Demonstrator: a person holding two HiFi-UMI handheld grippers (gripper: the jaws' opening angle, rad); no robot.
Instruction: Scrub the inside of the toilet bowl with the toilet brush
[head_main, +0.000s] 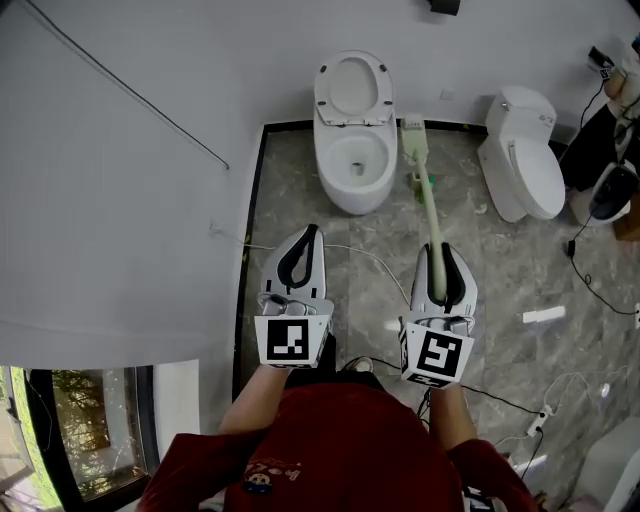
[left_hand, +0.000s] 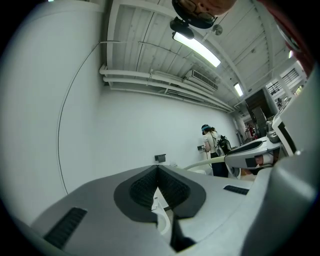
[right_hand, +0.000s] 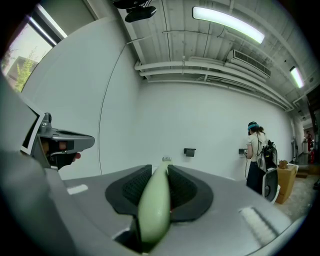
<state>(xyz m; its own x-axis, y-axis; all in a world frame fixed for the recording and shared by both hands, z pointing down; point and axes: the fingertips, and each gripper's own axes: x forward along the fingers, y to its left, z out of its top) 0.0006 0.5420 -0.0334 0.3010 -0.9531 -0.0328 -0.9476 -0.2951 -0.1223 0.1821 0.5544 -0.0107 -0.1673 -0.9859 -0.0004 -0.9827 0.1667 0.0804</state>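
Reaching forward side by side, right gripper (head_main: 438, 258) clamped on pale-green toilet brush (head_main: 424, 180), left gripper (head_main: 311, 233) closed, empty — toilet bowl (head_main: 352, 198) seen in head view, distant person (right_hand: 257, 150) in gripper views.

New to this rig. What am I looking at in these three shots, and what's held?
No robot: a person holds a two-jaw gripper in each hand. The head view is from a camera on the person's head, looking down at a grey floor with an open toilet and a second toilet, lid shut. The other two views ride on the grippers, looking along their jaws. The right gripper is shut on the pale green handle of a toilet brush, whose head is beside the open toilet, not in it. The left gripper is shut, with nothing in it. The marker cubes are part of the grippers.
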